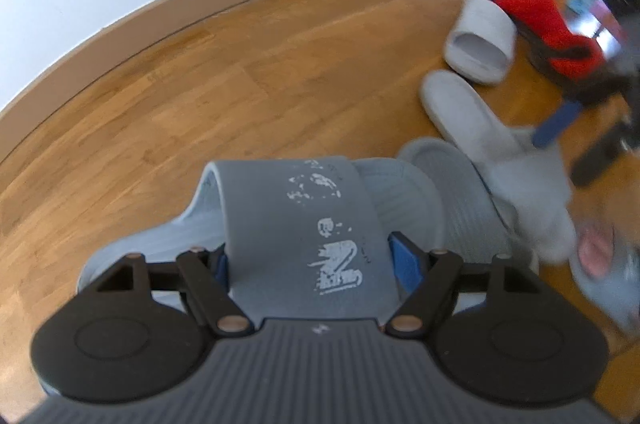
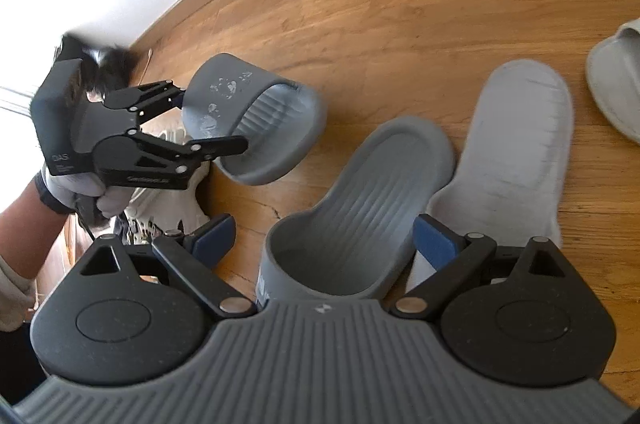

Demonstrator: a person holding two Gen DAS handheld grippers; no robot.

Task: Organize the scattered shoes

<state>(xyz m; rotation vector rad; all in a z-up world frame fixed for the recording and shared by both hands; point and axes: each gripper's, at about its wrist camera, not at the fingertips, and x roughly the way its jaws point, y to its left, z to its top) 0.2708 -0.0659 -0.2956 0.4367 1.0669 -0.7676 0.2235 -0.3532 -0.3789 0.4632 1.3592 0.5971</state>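
**Two grey slides, one in the air**

Left gripper (image 1: 308,264) clamps the printed strap of a dark grey slide (image 1: 304,224), lifted off the wood floor (image 1: 240,83). Right gripper (image 2: 324,236) hangs open over its mate (image 2: 360,203), holding nothing. Gripped only by the strap, the lifted slide may swing or slip, or bump the pale slipper (image 2: 516,143) just beside its mate.

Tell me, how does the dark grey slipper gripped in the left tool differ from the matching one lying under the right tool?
The held slipper is lifted off the floor and tilted; the lying slipper rests flat on the wooden floor.
The left gripper clamps the held slipper's strap; the right gripper stands open around the lying slipper without pressing it.
Both are dark grey slides with ribbed footbeds.
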